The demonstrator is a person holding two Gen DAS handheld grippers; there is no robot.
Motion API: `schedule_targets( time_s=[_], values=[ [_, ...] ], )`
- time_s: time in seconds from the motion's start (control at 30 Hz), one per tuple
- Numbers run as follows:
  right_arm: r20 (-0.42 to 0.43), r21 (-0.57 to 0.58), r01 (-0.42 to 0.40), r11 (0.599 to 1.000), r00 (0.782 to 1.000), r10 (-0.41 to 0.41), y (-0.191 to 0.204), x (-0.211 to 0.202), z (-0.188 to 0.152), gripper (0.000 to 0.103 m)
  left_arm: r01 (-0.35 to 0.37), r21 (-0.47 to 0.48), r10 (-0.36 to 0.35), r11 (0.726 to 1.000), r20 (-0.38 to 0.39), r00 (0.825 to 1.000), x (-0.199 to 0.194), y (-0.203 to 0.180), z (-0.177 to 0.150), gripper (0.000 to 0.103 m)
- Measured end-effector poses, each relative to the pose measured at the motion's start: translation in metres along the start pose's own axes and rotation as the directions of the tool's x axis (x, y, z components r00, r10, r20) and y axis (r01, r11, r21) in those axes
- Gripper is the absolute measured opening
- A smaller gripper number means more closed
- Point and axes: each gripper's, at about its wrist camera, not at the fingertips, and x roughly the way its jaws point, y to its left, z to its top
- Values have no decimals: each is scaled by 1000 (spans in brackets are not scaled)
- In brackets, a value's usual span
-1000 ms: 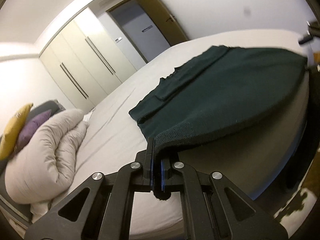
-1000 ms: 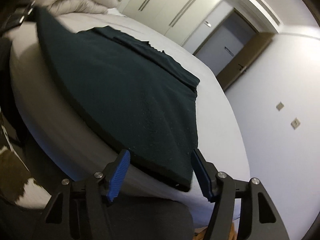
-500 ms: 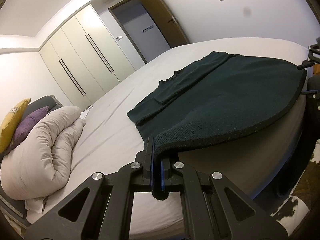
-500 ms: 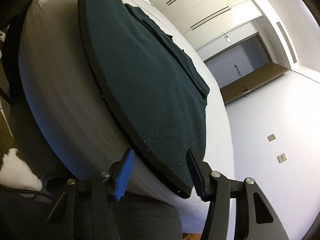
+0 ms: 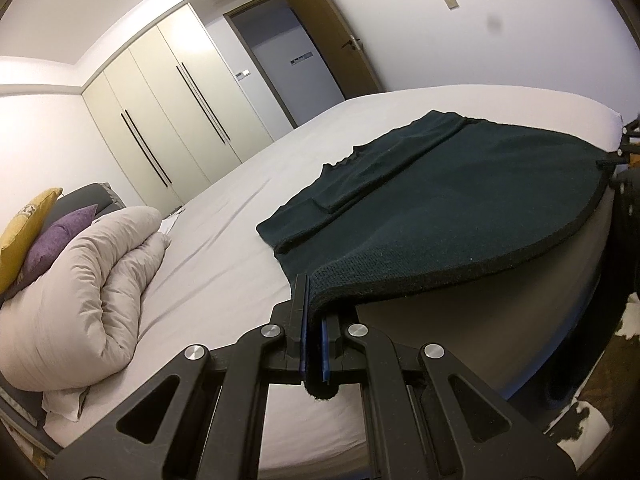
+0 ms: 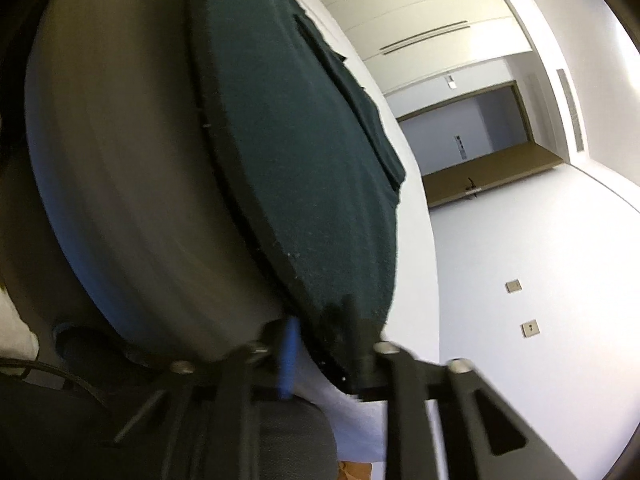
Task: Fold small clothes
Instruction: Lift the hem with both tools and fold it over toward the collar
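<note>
A dark green knitted garment (image 5: pixel 460 200) lies flat on the white bed (image 5: pixel 224 216), its sleeves folded in over the body. My left gripper (image 5: pixel 314 304) is shut on the near hem corner, and the cloth bulges out below the blue pads. At the far right edge of that view, part of the right gripper (image 5: pixel 626 140) sits at the other hem corner. In the blurred right wrist view the garment (image 6: pixel 320 160) runs up the frame. My right gripper (image 6: pixel 324 344) is closing its jaws, with the hem corner between them and the pads against the cloth.
A rolled beige duvet (image 5: pixel 92 280) with a yellow pillow (image 5: pixel 24 232) and a purple pillow (image 5: pixel 60 236) lies at the head of the bed. Wardrobe doors (image 5: pixel 168 120) and an open door (image 5: pixel 288 60) stand beyond. A cowhide rug (image 5: pixel 580 428) covers the floor.
The right gripper rolled, sank to the hem corner and drew its wide jaws in onto the cloth. The left gripper kept its hold and barely moved.
</note>
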Motion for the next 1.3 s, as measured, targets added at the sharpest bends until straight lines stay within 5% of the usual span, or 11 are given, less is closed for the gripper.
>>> schedule_targets(
  time_s=[0.4, 0.7, 0.97, 1.3],
  values=[
    [69, 119, 55, 991, 996, -63, -41, -9, 16, 5, -25, -21, 25, 999, 0, 1000, 5, 10, -3, 4],
    [134, 166, 86, 982, 985, -109, -92, 14, 62, 5, -64, -104, 67, 992, 21, 998, 27, 48, 25, 4],
    [192, 122, 98, 988, 974, -120, -133, 64, 124, 5, -78, -195, 76, 978, -20, 997, 95, 101, 60, 4],
    [156, 83, 114, 990, 980, -126, -176, 154, 180, 5, -87, -114, 85, 990, -28, 996, 207, 120, 125, 4]
  ],
)
